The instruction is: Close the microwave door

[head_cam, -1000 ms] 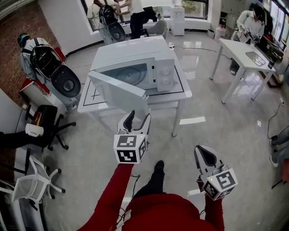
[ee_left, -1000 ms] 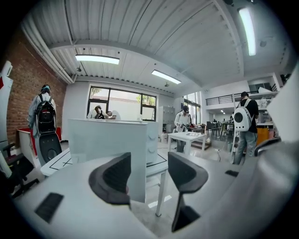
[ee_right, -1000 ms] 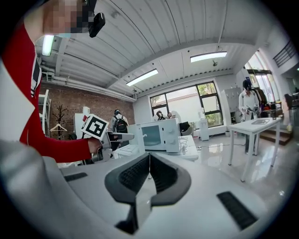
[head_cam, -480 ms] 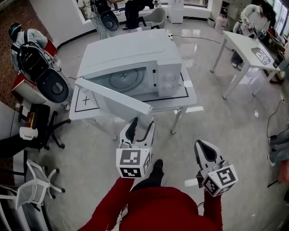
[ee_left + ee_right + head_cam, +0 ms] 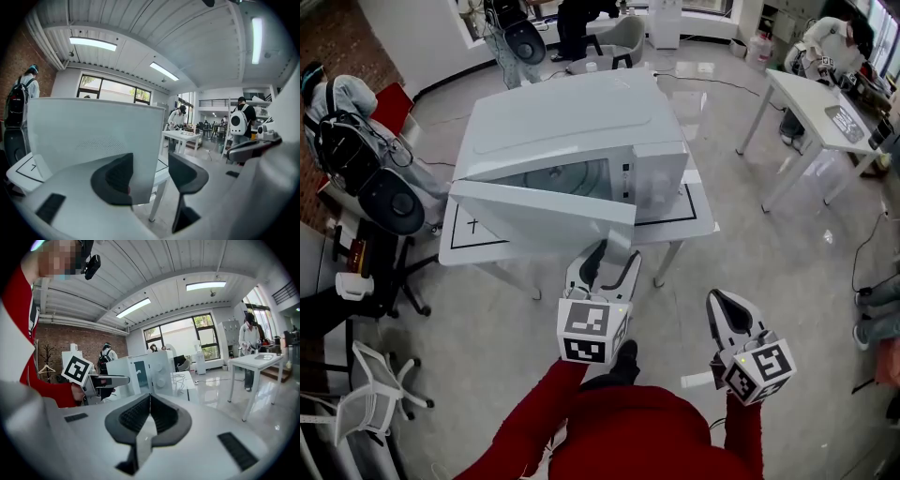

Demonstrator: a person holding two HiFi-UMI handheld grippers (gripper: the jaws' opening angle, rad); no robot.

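Microwave door [image 5: 544,211]: flat white slab inside wide left hand-held gripper [image 5: 615,258]; right [image 5: 149,401] pinched.

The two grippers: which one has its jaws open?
The left gripper: jaws apart, the microwave door edge between them. The right gripper is shut, empty.

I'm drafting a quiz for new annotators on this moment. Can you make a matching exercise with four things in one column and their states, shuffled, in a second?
Things
1. white microwave door
2. left gripper
3. right gripper
4. white square table

States
A. jaws together, nothing between them
B. jaws apart, the door's free edge between them
C. partly open, swung out toward the person
D. bears the white box-shaped microwave

Pairs: 1-C, 2-B, 3-A, 4-D
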